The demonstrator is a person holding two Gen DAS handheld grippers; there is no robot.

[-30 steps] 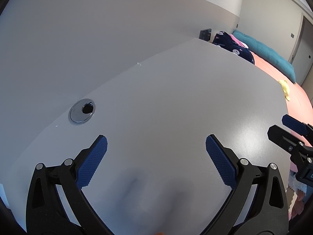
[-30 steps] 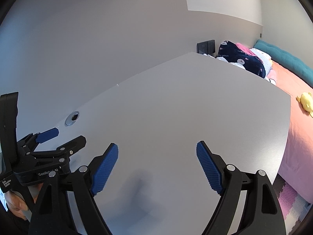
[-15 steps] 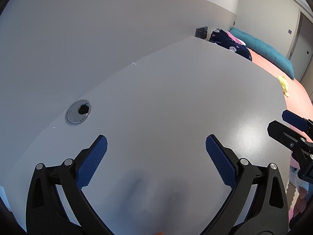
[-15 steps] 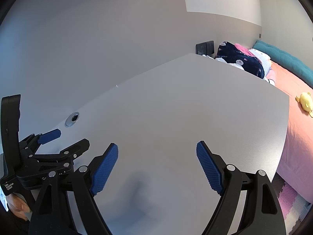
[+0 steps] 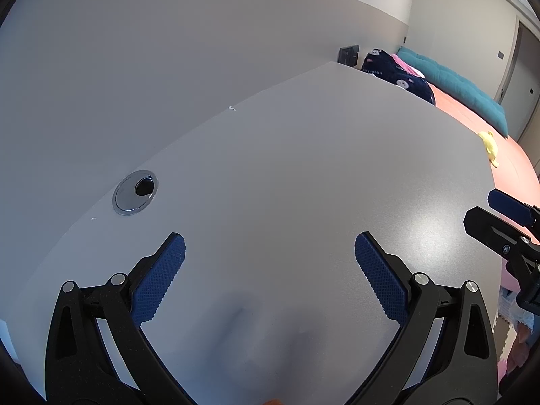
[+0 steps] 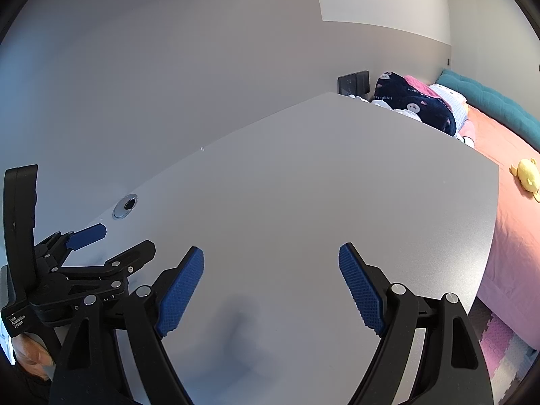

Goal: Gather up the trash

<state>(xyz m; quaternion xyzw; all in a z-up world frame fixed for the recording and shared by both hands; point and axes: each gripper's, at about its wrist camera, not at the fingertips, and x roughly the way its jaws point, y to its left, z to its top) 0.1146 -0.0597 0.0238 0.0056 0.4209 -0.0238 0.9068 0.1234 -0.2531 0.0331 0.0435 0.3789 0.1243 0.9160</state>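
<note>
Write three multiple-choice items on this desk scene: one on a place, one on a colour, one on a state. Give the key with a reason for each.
1. Where on the desk is the round cable grommet?
A. near the back edge by the wall
B. at the edge nearest the bed
C. between the right gripper's fingers

2. What colour are the finger pads of the left gripper?
A. red
B. blue
C. white

3. How does the right gripper stand?
A. shut on trash
B. shut on nothing
C. open, holding nothing

Key: 1 A, it sits close to where desk meets wall; 2 B, both textured pads show blue; 3 C, bare desk shows in the wide gap between its fingers.
</note>
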